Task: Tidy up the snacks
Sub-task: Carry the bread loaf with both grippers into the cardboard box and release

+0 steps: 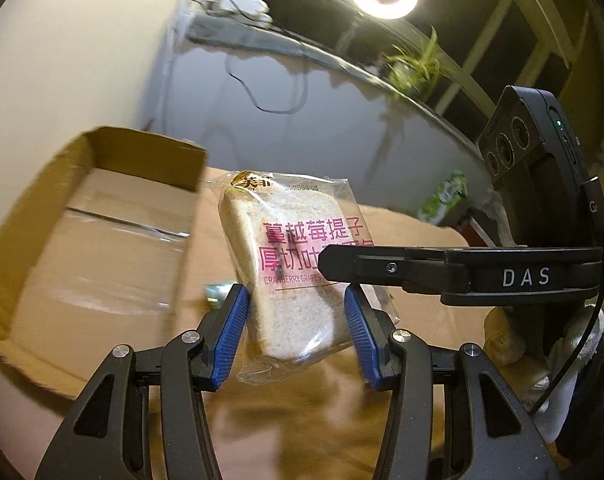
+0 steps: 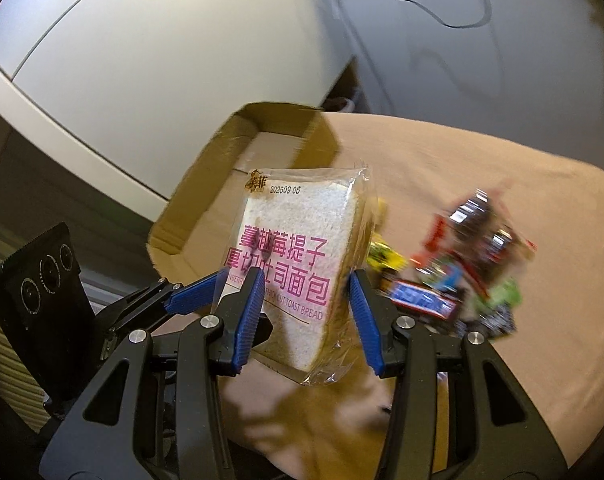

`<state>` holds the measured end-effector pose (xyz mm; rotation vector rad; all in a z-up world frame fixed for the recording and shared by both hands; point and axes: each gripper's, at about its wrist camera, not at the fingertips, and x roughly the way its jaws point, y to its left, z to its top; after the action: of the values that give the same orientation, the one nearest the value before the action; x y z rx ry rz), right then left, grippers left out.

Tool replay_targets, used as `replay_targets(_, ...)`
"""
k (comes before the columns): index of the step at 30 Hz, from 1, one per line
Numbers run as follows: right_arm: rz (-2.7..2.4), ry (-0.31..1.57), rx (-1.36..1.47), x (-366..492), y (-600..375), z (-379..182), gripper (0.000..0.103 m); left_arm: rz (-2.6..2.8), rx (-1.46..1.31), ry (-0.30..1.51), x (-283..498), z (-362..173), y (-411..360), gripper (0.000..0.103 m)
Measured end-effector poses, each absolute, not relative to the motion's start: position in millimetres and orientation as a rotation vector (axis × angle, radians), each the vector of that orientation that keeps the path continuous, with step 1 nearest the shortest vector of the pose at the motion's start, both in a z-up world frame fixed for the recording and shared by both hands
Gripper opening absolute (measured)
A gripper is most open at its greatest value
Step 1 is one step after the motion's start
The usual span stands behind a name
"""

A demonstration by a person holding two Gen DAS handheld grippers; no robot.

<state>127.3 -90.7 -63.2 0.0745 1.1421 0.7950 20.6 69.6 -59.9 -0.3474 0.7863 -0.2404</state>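
Observation:
A clear-wrapped slice of cranberry toast bread with pink lettering is held up in the air between both grippers. My left gripper has its blue pads against the packet's sides. My right gripper also has its blue pads on the same packet. The right gripper's finger crosses in front of the packet in the left wrist view; the left gripper's blue finger shows in the right wrist view. An open cardboard box sits on the tan surface to the left, behind the packet.
A pile of mixed snack packets lies on the tan surface to the right. A green packet lies at the far right. A white wall, cables, a plant and a ring light are behind.

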Motion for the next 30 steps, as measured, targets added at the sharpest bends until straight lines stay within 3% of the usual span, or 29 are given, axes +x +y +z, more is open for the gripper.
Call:
replay_targets(15,0.97,1.186,-0.012,133.9,32.2,-70.4,0.047,-0.049,-0.426,0.769,0.8,-62.6,171.5,0.047)
replay_targets(30,0.983,1.264,-0.036,142.8,69.6,-96.1,0.047,0.014,-0.459,0.81,5.4,-82.6,191.0,0.047)
